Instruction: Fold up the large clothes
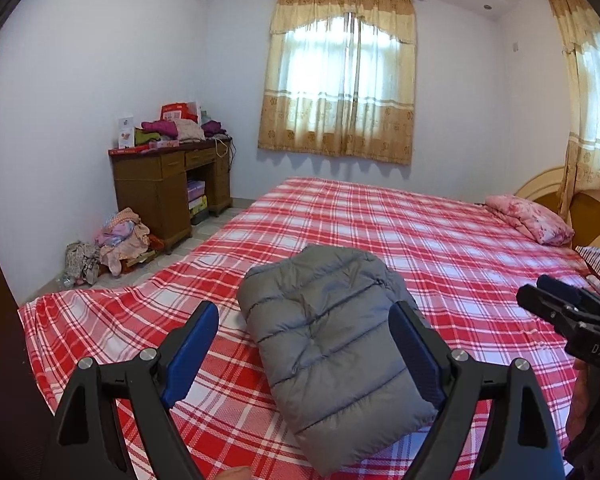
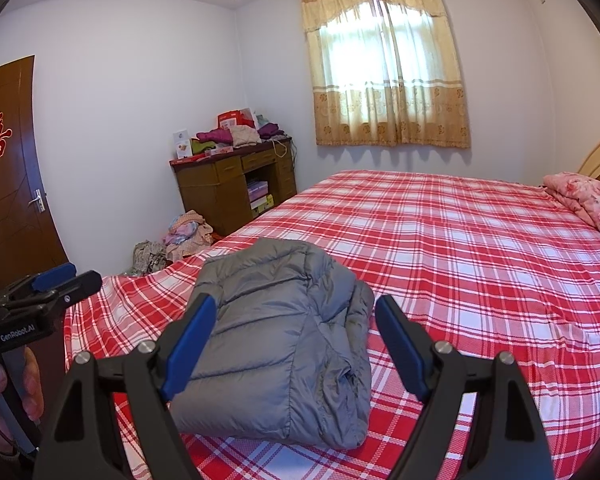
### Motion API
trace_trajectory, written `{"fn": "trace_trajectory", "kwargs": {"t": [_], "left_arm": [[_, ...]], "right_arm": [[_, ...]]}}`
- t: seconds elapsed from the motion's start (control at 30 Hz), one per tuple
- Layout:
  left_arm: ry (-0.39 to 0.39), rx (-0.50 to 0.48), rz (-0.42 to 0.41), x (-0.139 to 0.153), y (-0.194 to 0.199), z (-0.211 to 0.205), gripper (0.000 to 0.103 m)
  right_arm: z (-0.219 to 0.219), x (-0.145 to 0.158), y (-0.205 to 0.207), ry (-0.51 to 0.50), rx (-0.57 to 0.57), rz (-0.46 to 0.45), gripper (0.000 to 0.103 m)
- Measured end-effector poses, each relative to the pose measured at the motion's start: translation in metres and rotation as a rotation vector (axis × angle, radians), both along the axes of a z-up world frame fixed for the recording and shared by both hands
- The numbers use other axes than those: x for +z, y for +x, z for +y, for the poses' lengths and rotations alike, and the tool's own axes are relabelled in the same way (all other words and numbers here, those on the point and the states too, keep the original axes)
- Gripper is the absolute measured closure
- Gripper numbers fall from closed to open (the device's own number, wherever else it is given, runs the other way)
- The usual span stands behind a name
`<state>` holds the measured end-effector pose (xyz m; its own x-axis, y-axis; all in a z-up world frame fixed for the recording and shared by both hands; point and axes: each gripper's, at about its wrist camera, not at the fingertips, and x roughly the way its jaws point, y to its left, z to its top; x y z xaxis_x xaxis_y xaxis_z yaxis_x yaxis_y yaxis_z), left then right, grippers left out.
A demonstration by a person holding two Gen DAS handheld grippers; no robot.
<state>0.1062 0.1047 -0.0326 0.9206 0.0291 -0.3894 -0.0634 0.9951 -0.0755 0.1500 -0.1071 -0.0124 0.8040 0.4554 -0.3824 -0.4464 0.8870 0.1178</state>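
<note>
The folded grey jacket (image 1: 328, 344) lies on the plaid bed (image 1: 460, 240), just ahead of both grippers. The left gripper (image 1: 306, 344) and right gripper (image 2: 296, 340) hover above it, jaws spread wide, gripping nothing.

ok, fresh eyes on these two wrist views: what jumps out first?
The grey puffer jacket, folded into a compact bundle, lies on the red plaid bedsheet at the near end of the bed. Both grippers, left gripper and right gripper, hang open above it, holding nothing.
</note>
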Motion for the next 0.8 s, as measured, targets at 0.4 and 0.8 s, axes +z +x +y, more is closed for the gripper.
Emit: {"fn": "trace_trajectory", "kwargs": {"t": [0.4, 0.8], "left_arm": [[0.007, 0.023, -0.01, 0.002, 0.0, 0.004, 0.015], [0.025, -0.018, -0.018, -0.002, 0.001, -0.004, 0.015]], "right_arm": [[0.001, -0.001, -0.002, 0.0, 0.01, -0.007, 0.019], [0.002, -0.006, 0.0, -0.011, 0.019, 0.004, 0.019]]}}
